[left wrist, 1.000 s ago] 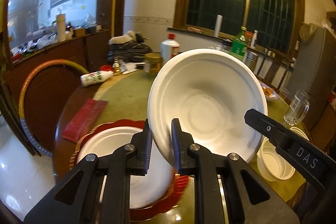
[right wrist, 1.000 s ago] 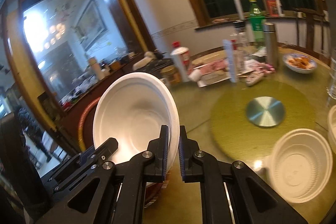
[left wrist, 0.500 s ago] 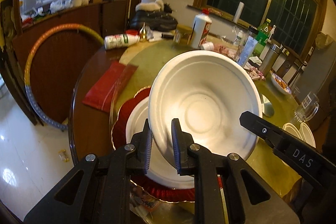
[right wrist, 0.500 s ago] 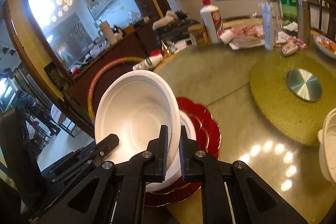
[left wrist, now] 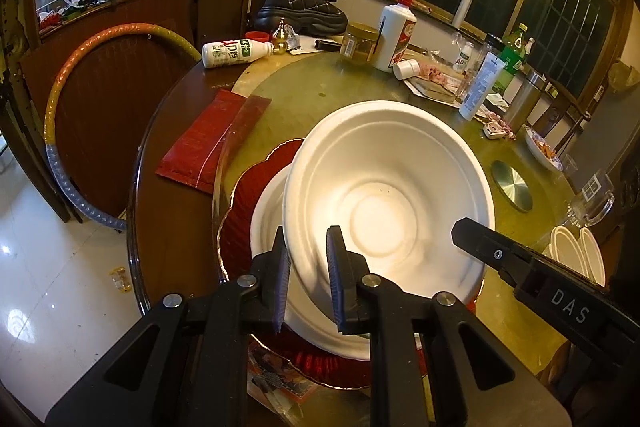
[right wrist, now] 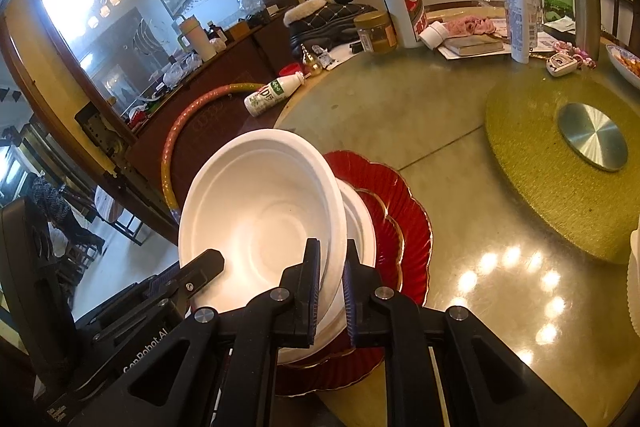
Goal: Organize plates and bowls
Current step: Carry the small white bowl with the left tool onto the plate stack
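A white foam bowl (left wrist: 384, 211) is tilted just above a white plate (left wrist: 266, 223), and that plate lies on a scalloped red plate (left wrist: 240, 203) near the table's edge. My left gripper (left wrist: 306, 233) is shut on the bowl's near rim. Over on the opposite rim, my right gripper (right wrist: 331, 245) is shut on the same bowl (right wrist: 264, 223). In the right wrist view the white plate (right wrist: 362, 227) and red plate (right wrist: 404, 211) show beyond the bowl. Whether the bowl's base touches the white plate is hidden.
A red packet (left wrist: 208, 147) and a lying milk bottle (left wrist: 232, 53) are to the left. Bottles and a jar (right wrist: 376, 33) crowd the far side. A green turntable mat (right wrist: 560, 155) is at the right. Stacked white bowls (left wrist: 576, 255) and a glass mug (left wrist: 592, 203) sit near the right edge.
Both grippers have come down and forward with the bowl, from above the table to just over the white plate. Both grips on the rim are unchanged.
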{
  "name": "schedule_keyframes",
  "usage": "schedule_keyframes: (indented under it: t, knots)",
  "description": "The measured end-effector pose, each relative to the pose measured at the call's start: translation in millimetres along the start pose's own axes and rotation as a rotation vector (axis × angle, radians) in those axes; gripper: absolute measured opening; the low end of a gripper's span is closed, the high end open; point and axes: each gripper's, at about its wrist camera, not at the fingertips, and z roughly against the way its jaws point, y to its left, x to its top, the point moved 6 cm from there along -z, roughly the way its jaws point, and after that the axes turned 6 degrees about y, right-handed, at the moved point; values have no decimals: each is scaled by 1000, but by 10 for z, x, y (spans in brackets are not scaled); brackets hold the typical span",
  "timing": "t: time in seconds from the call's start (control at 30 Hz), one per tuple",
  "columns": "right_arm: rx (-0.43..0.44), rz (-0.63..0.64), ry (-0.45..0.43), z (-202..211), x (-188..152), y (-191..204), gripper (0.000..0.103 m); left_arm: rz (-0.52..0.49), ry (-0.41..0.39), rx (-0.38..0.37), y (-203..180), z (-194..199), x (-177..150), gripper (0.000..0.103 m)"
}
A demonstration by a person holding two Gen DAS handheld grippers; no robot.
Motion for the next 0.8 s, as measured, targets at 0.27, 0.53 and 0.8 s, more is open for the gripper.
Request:
schedule_keyframes:
  t: [0.27,0.53,0.8]
  knots:
    - [14,10,20,-52,-38,42,13,9,13,12,51,-31,-10,15]
    - [-3,8,33,-111,-40,32,13,7,21,13,61,-58,-22,15]
    - [-9,3,36,-101,-48,31,14,26,36,-4,72,-66,-26,15]
